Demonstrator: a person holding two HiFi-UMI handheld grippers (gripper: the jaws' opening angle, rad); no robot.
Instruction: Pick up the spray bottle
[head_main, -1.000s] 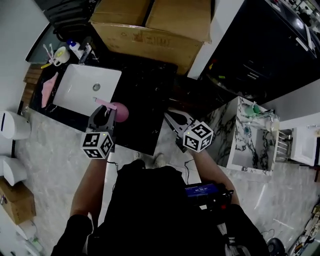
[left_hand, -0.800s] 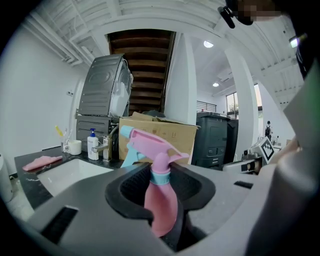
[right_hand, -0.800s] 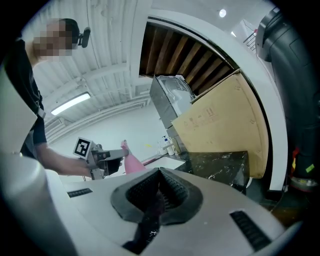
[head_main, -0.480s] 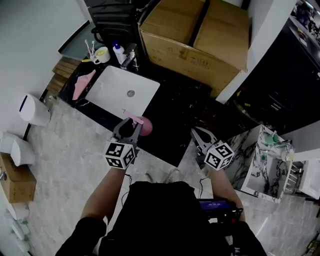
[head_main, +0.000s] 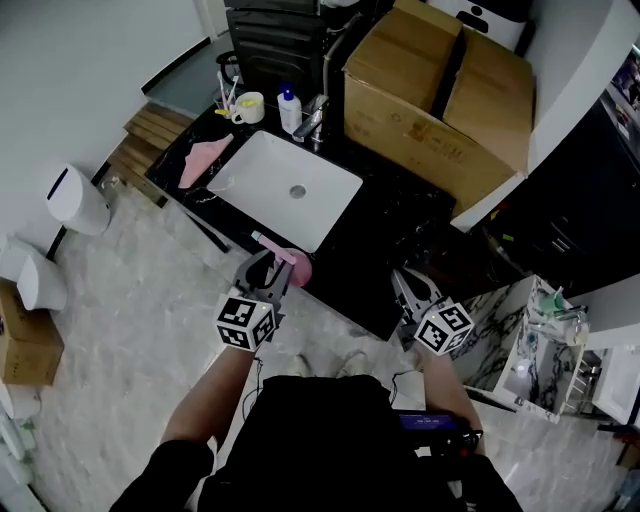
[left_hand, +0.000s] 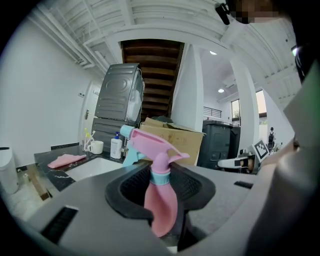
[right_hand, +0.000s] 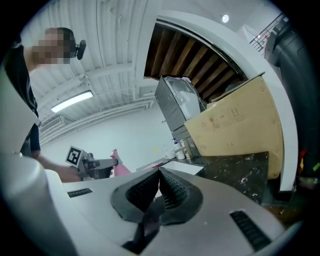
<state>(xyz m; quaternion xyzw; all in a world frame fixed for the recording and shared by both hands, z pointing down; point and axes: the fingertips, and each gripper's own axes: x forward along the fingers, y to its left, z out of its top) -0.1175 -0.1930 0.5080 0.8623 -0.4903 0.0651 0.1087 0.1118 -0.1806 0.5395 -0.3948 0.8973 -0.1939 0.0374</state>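
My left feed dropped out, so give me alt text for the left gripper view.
The left gripper is shut on a pink spray bottle, held upright by its body with the spray head pointing left. Behind it lie a white sink and a pink cloth on a black counter, with a cardboard box beyond.

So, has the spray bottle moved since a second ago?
Yes. Held in the left claw, the spray bottle has pulled back toward the person, from beside the near corner of the sink to just in front of it.
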